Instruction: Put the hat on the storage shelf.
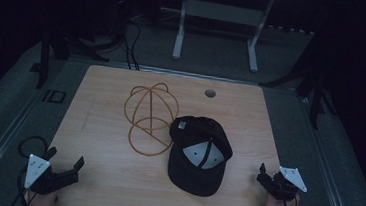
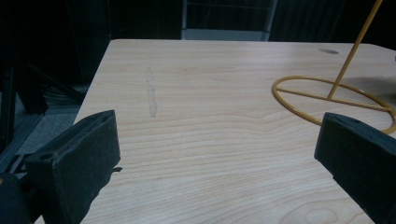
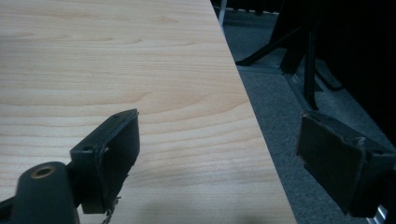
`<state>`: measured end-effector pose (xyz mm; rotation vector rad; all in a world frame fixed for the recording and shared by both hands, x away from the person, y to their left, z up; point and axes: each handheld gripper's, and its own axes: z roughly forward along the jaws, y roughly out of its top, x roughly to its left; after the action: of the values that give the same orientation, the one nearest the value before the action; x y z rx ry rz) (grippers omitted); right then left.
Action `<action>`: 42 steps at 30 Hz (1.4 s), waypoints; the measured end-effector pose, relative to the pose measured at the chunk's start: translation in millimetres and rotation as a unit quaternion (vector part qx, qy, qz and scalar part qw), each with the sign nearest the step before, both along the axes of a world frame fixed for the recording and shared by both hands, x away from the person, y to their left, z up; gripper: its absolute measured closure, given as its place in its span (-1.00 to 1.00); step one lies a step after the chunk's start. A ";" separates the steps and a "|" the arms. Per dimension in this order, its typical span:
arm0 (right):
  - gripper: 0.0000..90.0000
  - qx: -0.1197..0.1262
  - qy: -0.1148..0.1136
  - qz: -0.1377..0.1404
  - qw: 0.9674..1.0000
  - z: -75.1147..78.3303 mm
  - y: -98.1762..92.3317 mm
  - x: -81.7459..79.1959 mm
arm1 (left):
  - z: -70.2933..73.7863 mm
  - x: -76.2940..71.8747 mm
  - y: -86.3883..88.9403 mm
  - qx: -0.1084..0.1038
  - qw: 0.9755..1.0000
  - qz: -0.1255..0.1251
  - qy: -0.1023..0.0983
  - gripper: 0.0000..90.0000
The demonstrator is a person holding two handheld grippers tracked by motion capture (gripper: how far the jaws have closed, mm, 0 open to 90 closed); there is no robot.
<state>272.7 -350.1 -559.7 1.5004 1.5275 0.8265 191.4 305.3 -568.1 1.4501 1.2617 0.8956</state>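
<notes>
A black baseball cap (image 1: 199, 154) lies upside down on the wooden table (image 1: 99, 121), right of centre, its pale inner lining showing. Just left of it and touching it stands a yellow wire cap stand (image 1: 149, 120); its round base ring (image 2: 327, 100) appears at the right of the left gripper view. My left gripper (image 1: 65, 158) rests near the table's front left corner, open, with bare wood between its jaws (image 2: 218, 130). At the front right edge my right gripper (image 1: 265, 176) is open too, holding nothing; its jaws straddle the table's right edge (image 3: 219, 126).
A round cable hole (image 1: 210, 93) sits near the table's far edge. Behind the table stands a white metal frame (image 1: 217, 30) on grey carpet, with dark stands and cables on both sides. Grey floor (image 3: 289, 102) drops away past the right edge.
</notes>
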 end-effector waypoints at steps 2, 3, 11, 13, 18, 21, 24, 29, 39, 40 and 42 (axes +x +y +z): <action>-0.70 -0.001 0.001 0.001 1.000 0.0 0.3 0.1 | 0.3 -0.1 0.0 0.001 1.000 -0.002 -0.001 -0.99; -0.70 -0.003 0.003 0.003 1.000 -0.1 0.6 0.4 | 0.4 -0.1 -0.1 0.001 1.000 -0.002 -0.001 -0.99; -0.71 -0.004 0.008 0.000 1.000 0.1 -0.4 4.7 | 0.5 -0.6 -3.2 0.002 1.000 -0.015 -0.009 -0.99; -0.71 -0.013 0.011 0.007 1.000 0.5 1.0 6.0 | 1.5 -1.2 -2.8 -0.006 1.000 -0.018 -0.012 -0.99; -0.70 0.009 0.003 0.032 0.999 21.1 0.5 4.9 | 2.0 -0.4 -3.4 0.003 1.000 -0.020 -0.005 -0.99; -0.70 0.009 -0.008 0.046 0.999 40.4 3.4 3.4 | 1.6 -0.3 -5.1 0.011 1.000 -0.028 -0.007 -0.99; -0.70 0.027 -0.014 0.067 0.997 57.9 7.7 1.8 | 2.3 -0.5 -8.1 0.010 0.999 -0.037 -0.011 -0.99; -0.68 0.048 -0.017 0.121 0.991 85.4 16.8 -0.7 | 4.9 -1.8 -13.1 0.008 0.998 -0.057 -0.011 -0.96; -0.68 0.066 -0.020 0.203 0.977 124.5 42.8 2.2 | 14.0 -4.1 -29.0 -0.011 0.993 -0.107 0.040 -0.96; -0.68 0.066 -0.020 0.203 0.977 124.5 42.8 2.2 | 14.0 -4.1 -29.0 -0.011 0.993 -0.107 0.040 -0.96; -0.72 0.081 -0.013 0.231 0.970 130.4 51.2 6.1 | 15.1 -4.9 -31.4 -0.004 0.993 -0.110 0.042 -0.96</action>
<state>278.8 -298.8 -429.3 1.2501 1.8590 1.2579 186.5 273.9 -553.0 1.5991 1.1395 0.6869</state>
